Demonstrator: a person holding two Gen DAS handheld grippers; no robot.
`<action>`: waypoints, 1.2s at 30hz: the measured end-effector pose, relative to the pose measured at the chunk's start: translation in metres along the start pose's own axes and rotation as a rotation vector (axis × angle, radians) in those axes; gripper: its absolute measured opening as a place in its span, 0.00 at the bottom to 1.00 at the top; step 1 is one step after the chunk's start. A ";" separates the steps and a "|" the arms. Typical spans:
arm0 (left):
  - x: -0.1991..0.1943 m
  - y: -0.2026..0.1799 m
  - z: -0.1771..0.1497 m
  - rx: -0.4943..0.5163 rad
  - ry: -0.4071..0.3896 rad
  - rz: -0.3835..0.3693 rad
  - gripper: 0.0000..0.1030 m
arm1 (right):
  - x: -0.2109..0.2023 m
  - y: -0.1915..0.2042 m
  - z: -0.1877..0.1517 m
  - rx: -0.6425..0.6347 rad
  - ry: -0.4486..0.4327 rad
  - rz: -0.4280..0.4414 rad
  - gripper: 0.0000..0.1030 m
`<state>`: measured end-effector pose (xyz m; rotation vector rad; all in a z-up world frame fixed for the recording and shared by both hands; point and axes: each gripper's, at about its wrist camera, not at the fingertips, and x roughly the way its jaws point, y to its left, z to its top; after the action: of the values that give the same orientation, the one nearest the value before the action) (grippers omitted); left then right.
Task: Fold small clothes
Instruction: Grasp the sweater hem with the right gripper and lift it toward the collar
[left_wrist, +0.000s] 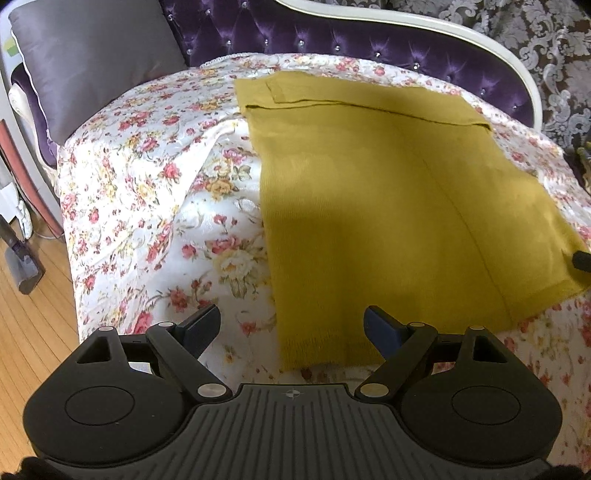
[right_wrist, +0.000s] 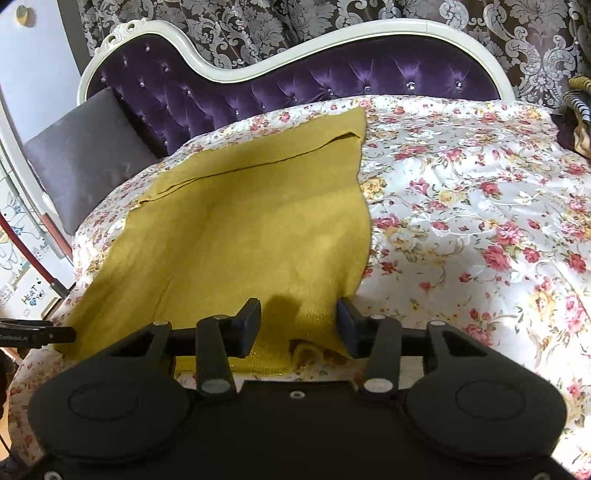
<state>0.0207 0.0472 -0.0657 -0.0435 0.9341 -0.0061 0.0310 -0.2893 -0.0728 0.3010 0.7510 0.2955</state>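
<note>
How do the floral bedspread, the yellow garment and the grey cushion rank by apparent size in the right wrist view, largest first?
1. Floral bedspread
2. Yellow garment
3. Grey cushion
The cushion lies farther from the camera, so its rank is less sure.

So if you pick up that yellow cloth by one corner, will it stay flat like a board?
Probably not. The yellow cloth looks like a soft knit, already bunched near the right gripper, so it should droop. It may slide on the shiny floral cover.

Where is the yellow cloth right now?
The yellow cloth lies flat on the flowery bedspread, right of the grey pillow in the left wrist view, its near edge between the right tool's fingers.
</note>
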 end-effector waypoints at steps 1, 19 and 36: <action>0.000 0.000 -0.001 0.002 0.003 -0.004 0.82 | 0.000 0.000 0.000 0.002 0.000 -0.001 0.54; 0.006 -0.003 -0.003 0.022 -0.020 -0.065 0.13 | 0.005 0.005 0.002 -0.003 0.027 0.024 0.15; -0.016 0.020 0.084 -0.068 -0.197 -0.200 0.07 | 0.015 -0.007 0.085 0.130 -0.114 0.202 0.15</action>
<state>0.0787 0.0703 -0.0036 -0.1971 0.7302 -0.1534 0.1019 -0.3043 -0.0260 0.5143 0.6292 0.4175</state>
